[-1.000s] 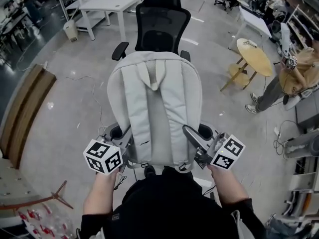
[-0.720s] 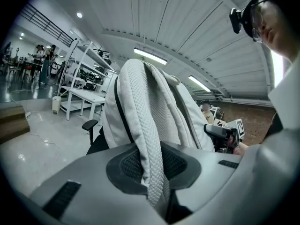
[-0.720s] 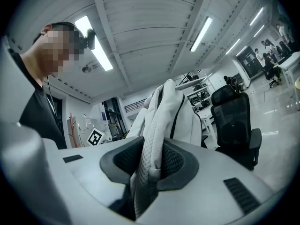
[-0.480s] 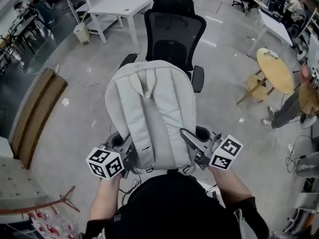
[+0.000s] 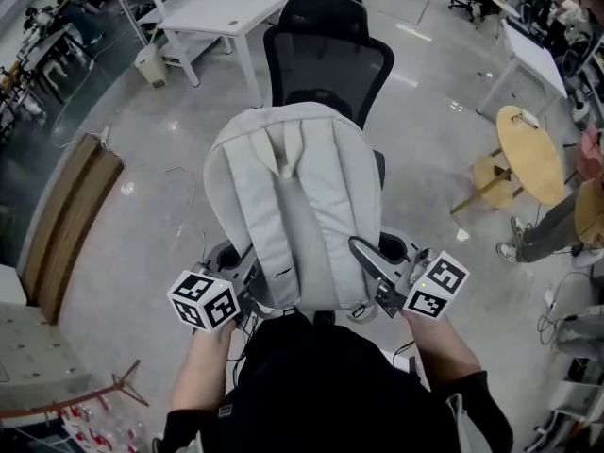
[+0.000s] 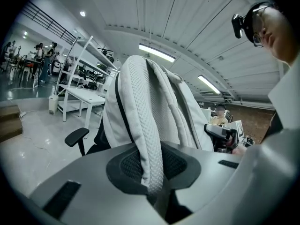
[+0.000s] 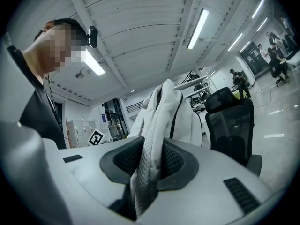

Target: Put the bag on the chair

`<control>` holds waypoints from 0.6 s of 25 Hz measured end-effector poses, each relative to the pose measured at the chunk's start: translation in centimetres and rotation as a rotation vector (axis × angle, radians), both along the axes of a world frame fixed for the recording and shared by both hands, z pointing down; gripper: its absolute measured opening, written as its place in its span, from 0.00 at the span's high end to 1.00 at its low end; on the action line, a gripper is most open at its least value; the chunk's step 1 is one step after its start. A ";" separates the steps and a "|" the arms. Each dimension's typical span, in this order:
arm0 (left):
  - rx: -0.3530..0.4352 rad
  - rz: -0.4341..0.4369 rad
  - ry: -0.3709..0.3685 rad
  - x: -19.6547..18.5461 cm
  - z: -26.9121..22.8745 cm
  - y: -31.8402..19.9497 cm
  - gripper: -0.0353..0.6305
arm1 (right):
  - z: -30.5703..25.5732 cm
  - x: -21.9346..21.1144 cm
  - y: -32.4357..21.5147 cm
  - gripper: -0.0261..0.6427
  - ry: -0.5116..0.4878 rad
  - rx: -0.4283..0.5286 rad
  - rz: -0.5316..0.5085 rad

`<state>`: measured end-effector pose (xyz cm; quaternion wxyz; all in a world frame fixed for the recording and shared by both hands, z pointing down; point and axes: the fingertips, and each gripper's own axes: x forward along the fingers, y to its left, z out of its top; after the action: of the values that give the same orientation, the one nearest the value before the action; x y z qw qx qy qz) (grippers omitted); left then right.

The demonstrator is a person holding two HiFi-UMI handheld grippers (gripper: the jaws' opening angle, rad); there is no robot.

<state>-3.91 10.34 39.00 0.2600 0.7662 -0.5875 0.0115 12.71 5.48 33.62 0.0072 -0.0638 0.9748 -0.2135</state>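
Note:
A light grey backpack (image 5: pixel 297 206) hangs upright in front of me, its straps facing me. My left gripper (image 5: pixel 243 283) is shut on the left mesh shoulder strap (image 6: pixel 147 144), low on the bag's left side. My right gripper (image 5: pixel 366 264) is shut on the right mesh strap (image 7: pixel 151 149), low on the right side. The black mesh office chair (image 5: pixel 326 59) stands just beyond the bag, facing me; the bag hides its seat. Its armrest (image 6: pixel 77 136) shows in the left gripper view and its backrest (image 7: pixel 229 125) in the right gripper view.
White tables (image 5: pixel 222 8) stand behind the chair, with a bin (image 5: pixel 151 64) beside them. A round wooden table (image 5: pixel 528 140) and stool (image 5: pixel 491 173) are at the right, near a standing person (image 5: pixel 557 229). A wooden bench (image 5: pixel 66 215) runs along the left. Cables lie on the floor.
Both grippers have carried the bag forward, and the chair now looks nearer and larger behind it. The grips on the straps are unchanged.

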 end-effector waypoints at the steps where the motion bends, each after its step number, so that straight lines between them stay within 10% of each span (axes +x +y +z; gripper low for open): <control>1: -0.008 0.007 0.002 -0.2 0.3 -1.2 0.83 | 0.3 -0.2 -1.1 0.80 0.004 -0.015 0.006; 15: -0.061 0.130 0.046 -8.7 3.7 -18.1 0.83 | 3.3 -8.4 -16.6 0.80 0.080 -0.097 0.137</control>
<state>-12.59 -7.80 42.74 0.2956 0.7945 -0.5297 0.0285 4.30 -11.07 36.91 -0.0201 -0.1392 0.9562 -0.2566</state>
